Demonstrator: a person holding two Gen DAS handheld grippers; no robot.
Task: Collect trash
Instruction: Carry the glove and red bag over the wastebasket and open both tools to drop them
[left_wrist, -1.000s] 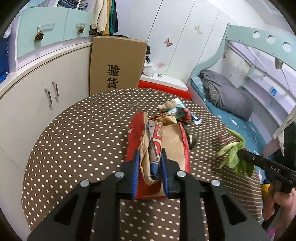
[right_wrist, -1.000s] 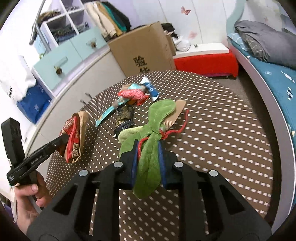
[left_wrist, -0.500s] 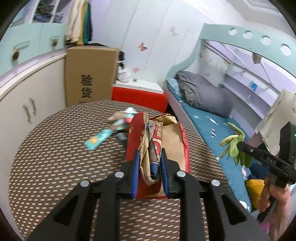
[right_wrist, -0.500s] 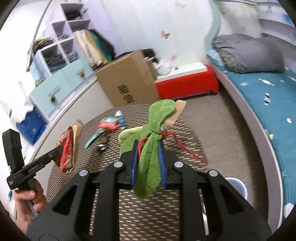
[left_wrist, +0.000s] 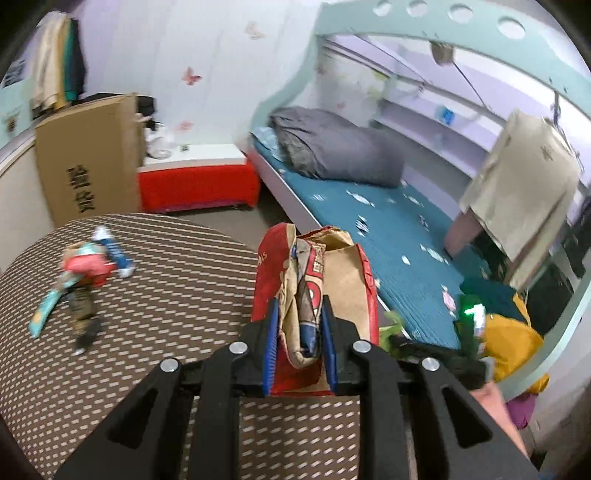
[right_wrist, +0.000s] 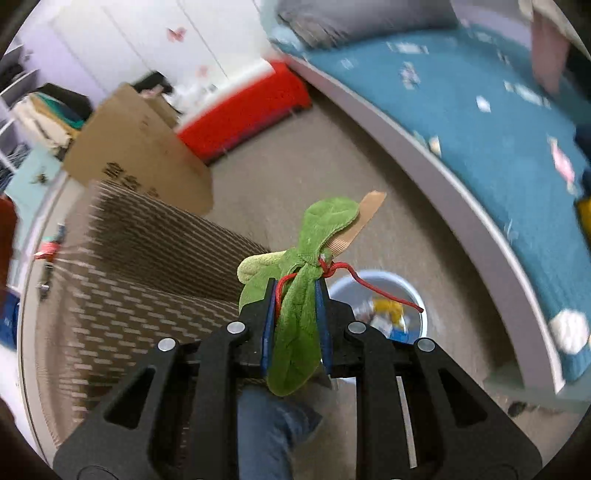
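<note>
The table (left_wrist: 177, 280) is brown with pale dots. The paper bag (left_wrist: 314, 280) is red and tan; the cloth (right_wrist: 299, 317) green, tied with red string (right_wrist: 373, 288). The bed (left_wrist: 388, 221) is teal with white specks, the bin (right_wrist: 410, 295) pale blue.

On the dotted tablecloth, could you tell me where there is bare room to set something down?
The dotted tablecloth is bare between the wrapper pile at its far left and the paper bag in the left gripper, and across its near side. It is crowded only around that pile.

The wrappers (left_wrist: 79, 273) on the table are motion-blurred, and the bin's (right_wrist: 384, 291) contents are unreadable.
</note>
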